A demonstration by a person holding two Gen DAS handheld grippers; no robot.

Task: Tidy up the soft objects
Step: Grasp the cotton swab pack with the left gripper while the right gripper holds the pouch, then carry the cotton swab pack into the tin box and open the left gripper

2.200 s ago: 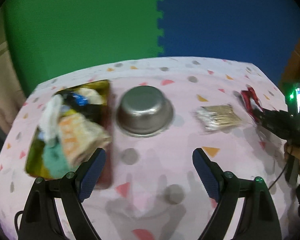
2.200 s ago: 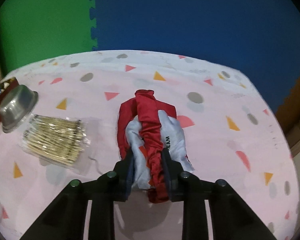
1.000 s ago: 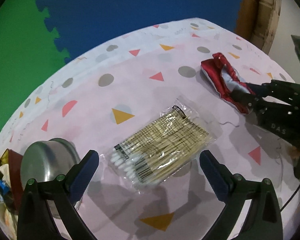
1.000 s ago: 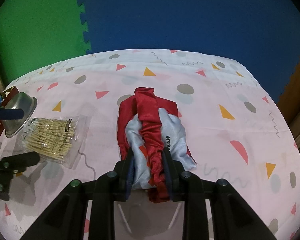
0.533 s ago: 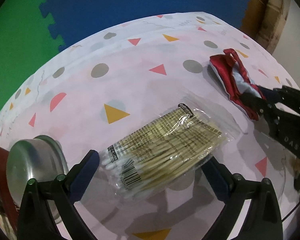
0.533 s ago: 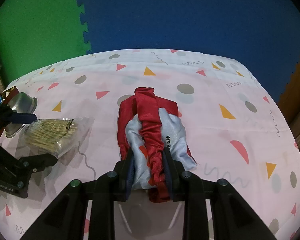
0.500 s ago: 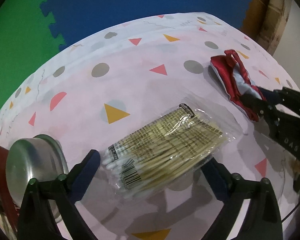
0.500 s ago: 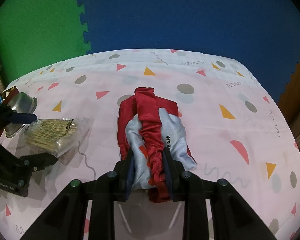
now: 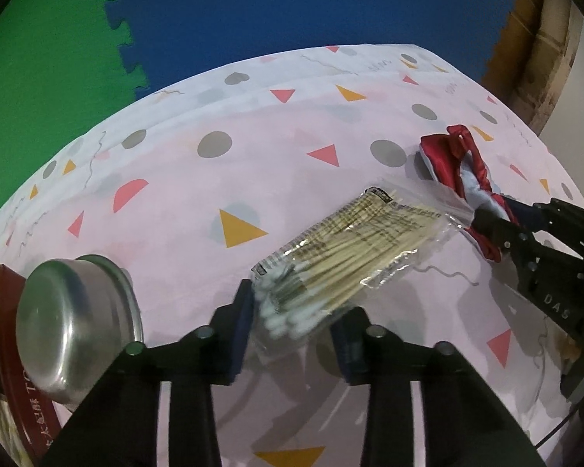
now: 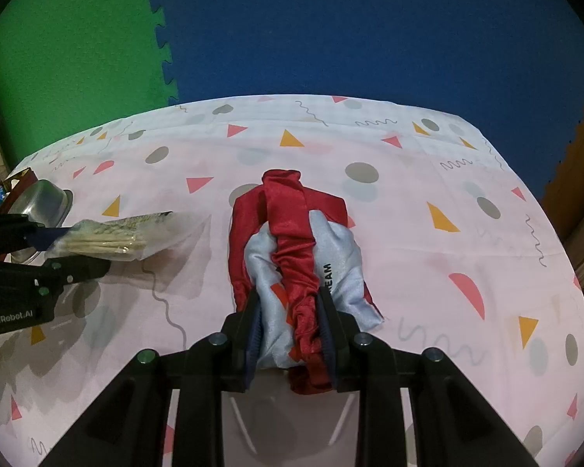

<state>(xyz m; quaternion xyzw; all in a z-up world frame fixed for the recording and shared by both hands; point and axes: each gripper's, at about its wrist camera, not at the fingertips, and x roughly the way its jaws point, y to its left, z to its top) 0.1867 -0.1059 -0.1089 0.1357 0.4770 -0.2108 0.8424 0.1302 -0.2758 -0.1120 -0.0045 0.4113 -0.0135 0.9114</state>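
Both jaws clamped — left gripper [image 9: 292, 325] on clear cotton-swab pack [image 9: 354, 249], right gripper [image 10: 291, 329] on red/grey pouch [image 10: 296, 249].

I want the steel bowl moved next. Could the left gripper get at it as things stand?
Probably not yet: the left gripper is shut on the cotton swab packet. The steel bowl sits upside down just beside it, unobstructed, once the packet is released.
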